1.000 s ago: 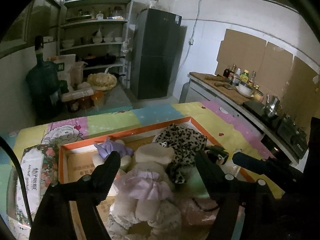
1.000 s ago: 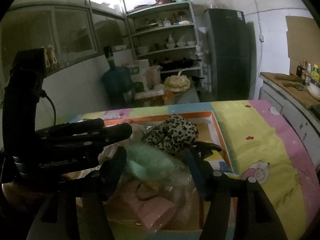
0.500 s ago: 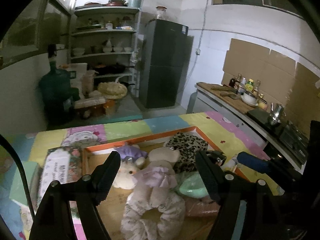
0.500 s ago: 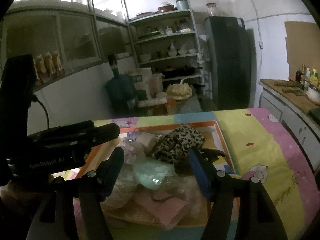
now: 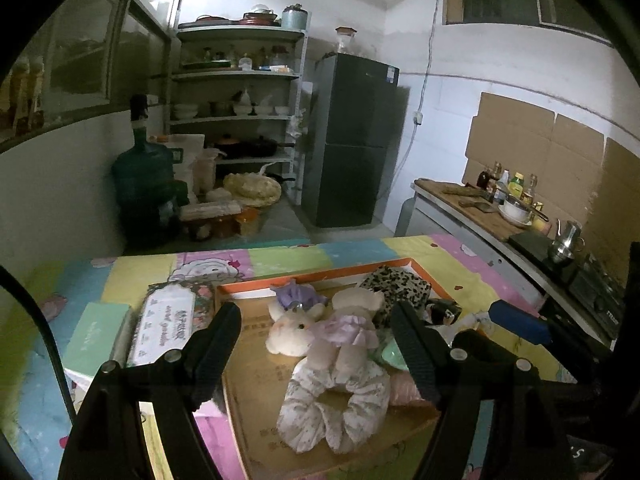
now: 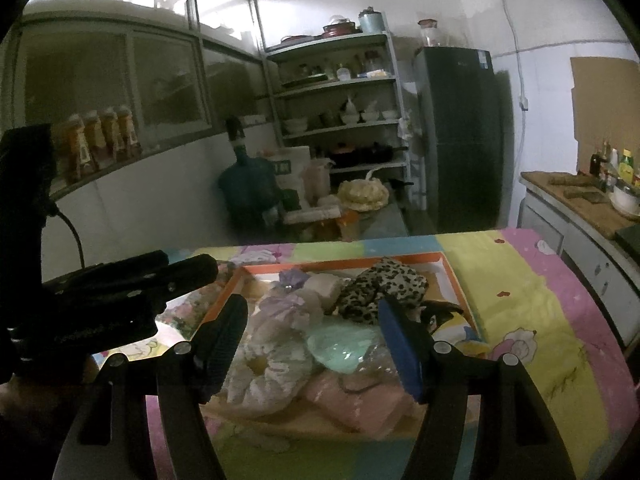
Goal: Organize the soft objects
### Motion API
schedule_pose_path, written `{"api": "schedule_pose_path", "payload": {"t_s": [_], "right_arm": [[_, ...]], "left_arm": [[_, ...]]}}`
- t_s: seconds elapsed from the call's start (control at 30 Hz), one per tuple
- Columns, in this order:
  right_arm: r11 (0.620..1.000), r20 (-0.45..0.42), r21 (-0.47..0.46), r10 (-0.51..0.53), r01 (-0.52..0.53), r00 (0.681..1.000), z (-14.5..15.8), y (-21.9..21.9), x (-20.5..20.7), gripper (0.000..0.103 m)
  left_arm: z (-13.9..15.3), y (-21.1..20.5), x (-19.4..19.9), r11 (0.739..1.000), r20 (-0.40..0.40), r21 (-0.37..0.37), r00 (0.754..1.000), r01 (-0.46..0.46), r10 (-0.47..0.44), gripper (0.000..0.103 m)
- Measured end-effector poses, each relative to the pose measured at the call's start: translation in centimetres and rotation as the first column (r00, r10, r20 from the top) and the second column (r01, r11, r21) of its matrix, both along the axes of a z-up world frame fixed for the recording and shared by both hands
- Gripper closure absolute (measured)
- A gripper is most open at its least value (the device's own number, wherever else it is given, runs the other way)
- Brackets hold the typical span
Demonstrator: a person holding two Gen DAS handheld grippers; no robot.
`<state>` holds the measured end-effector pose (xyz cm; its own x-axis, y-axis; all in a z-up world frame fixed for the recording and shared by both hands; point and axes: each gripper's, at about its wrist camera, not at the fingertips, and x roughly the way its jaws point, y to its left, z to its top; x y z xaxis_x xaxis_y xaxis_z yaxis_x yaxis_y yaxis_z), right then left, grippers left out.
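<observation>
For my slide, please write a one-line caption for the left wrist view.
Open left gripper above an orange-rimmed tray of soft toys and scrunchies.

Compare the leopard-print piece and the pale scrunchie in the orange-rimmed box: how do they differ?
The leopard-print piece is dark-spotted and bunched in a heap at the far end; the pale scrunchie is whitish with faint speckles and lies as an open ring nearest the camera. Both are soft fabric, lying in the orange-rimmed box, and neither is held.
</observation>
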<state>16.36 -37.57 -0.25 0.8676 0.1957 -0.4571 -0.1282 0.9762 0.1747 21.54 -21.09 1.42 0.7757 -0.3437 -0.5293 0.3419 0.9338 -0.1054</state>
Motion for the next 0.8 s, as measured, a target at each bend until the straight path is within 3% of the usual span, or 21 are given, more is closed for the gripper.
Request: {"api": "schedule_pose_path", "payload": {"t_s": [0.3,0.53,0.8], "right_arm": [[1.0,0.008,0.013,-0.007,0.007,1.0,0.8,1.2,-1.5,0.032],[0.996,-0.011,-0.046,-0.077,0.077,0.997,0.6,2.1,-2.2,0.029],[0.995,0.009,-0.057,-0.087,0.088,0.996,0.8,3.8,-3.6,0.029]], "left_arm": [[0.4,1.1,-1.8,1.0,0.004,-0.002,1.0,-0.017,0.017,0.026],[0.3,1.9,-3.1,0.999,0.001,0.018,0.999,-0.042,0.042,0.028],[0.8,4.0,-5.1,0.997,0.023,0.012,0.996,-0.082,0.081,0.028]]}}
